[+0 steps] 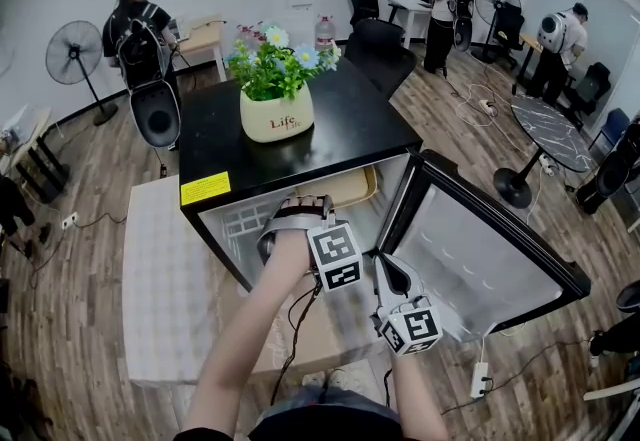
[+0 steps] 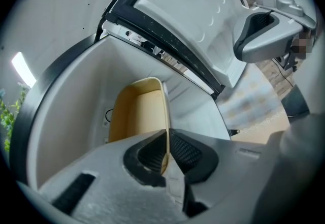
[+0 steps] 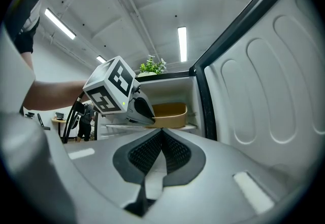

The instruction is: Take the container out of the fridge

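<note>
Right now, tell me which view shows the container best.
Left gripper view: the container fills the middle, its rim pinched in the left tool. Right gripper view shows its side, small; head view only a corner.

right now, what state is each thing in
fridge door: open wide
container: on the shelf inside, rim clamped
left gripper: shut on the container rim
right gripper: shut, empty, outside by the door
flower pot: upright on top of the fridge
</note>
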`<move>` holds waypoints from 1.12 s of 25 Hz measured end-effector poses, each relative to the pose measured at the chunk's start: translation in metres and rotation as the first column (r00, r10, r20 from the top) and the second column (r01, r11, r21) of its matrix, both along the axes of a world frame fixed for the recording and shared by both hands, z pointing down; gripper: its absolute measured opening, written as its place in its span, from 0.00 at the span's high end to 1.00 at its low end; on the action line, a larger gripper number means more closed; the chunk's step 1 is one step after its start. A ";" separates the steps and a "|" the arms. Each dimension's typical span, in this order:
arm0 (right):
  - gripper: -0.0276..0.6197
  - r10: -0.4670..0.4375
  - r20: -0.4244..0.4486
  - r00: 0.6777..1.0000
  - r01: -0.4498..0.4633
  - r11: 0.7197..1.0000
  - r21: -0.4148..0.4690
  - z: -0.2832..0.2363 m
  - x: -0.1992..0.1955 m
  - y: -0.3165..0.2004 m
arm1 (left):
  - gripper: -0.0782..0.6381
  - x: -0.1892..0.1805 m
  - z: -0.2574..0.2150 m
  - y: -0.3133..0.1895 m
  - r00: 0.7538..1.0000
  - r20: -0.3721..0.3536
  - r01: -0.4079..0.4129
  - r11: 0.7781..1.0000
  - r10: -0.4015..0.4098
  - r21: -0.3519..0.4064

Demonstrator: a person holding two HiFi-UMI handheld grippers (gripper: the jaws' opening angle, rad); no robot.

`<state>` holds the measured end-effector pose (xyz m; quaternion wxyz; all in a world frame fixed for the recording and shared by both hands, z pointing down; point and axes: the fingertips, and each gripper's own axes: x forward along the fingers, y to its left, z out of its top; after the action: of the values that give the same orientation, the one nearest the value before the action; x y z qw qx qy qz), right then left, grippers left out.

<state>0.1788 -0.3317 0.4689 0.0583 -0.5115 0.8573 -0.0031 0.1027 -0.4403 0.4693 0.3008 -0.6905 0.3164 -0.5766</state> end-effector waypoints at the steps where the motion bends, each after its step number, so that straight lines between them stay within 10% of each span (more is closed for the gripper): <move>1: 0.94 0.001 0.002 1.000 -0.001 1.000 0.000 0.000 0.000 0.000 | 0.86 0.000 0.000 0.002 1.000 -0.006 -0.003 1.000 0.003 -0.002; 9: 0.94 0.024 0.009 1.000 -0.024 1.000 -0.001 0.002 0.005 0.002 | 0.86 0.008 -0.004 0.024 0.985 -0.170 -0.044 0.999 0.043 -0.003; 15: 0.94 0.057 0.016 0.998 -0.057 0.998 -0.014 0.007 0.014 0.004 | 0.86 0.013 -0.004 0.051 0.923 -0.379 -0.059 0.998 0.057 0.008; 22: 0.94 0.079 0.014 0.997 -0.079 0.997 -0.018 0.009 0.018 0.000 | 0.86 0.014 -0.022 0.074 0.710 -0.701 -0.041 0.997 0.070 0.058; 28: 0.94 0.081 0.012 0.997 -0.080 0.997 -0.022 0.011 0.015 -0.002 | 0.86 0.006 -0.018 0.090 0.562 -0.824 0.006 0.996 0.067 0.085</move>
<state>0.1937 -0.3338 0.4797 0.0581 -0.5463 0.8355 -0.0134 0.1089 -0.3504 0.4510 0.1546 -0.8731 0.4306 -0.1687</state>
